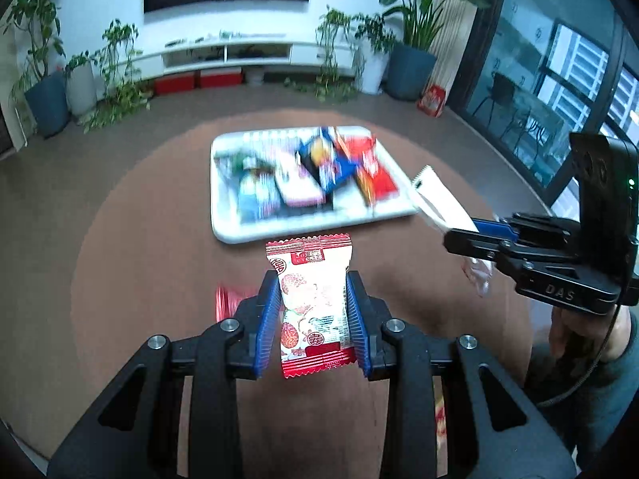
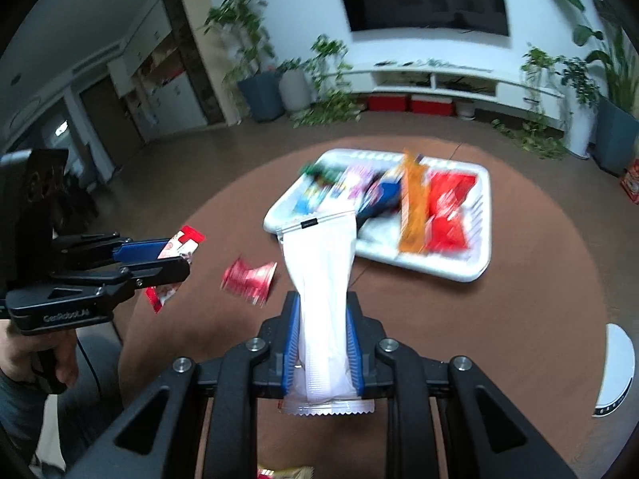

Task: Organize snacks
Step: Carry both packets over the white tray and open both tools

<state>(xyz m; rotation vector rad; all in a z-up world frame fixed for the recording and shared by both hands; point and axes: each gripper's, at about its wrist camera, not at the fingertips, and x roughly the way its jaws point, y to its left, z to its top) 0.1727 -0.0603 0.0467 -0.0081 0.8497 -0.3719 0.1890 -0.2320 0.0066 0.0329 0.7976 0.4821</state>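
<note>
My left gripper (image 1: 313,279) is shut on a red-and-white snack packet (image 1: 313,299) and holds it above the round brown table, short of the white tray (image 1: 233,231). The tray holds several colourful snack packets. My right gripper (image 2: 322,301) is shut on a long white snack packet (image 2: 321,279) and holds it above the table in front of the tray (image 2: 455,273). In the left wrist view the right gripper (image 1: 459,235) is at the right with the white packet (image 1: 437,199). In the right wrist view the left gripper (image 2: 175,257) is at the left with its packet (image 2: 181,243).
A red snack packet (image 2: 249,277) lies on the table between the grippers; it also shows behind my left fingers (image 1: 229,299). A white object (image 2: 615,371) sits at the table's right edge. Potted plants and a TV cabinet stand beyond the table.
</note>
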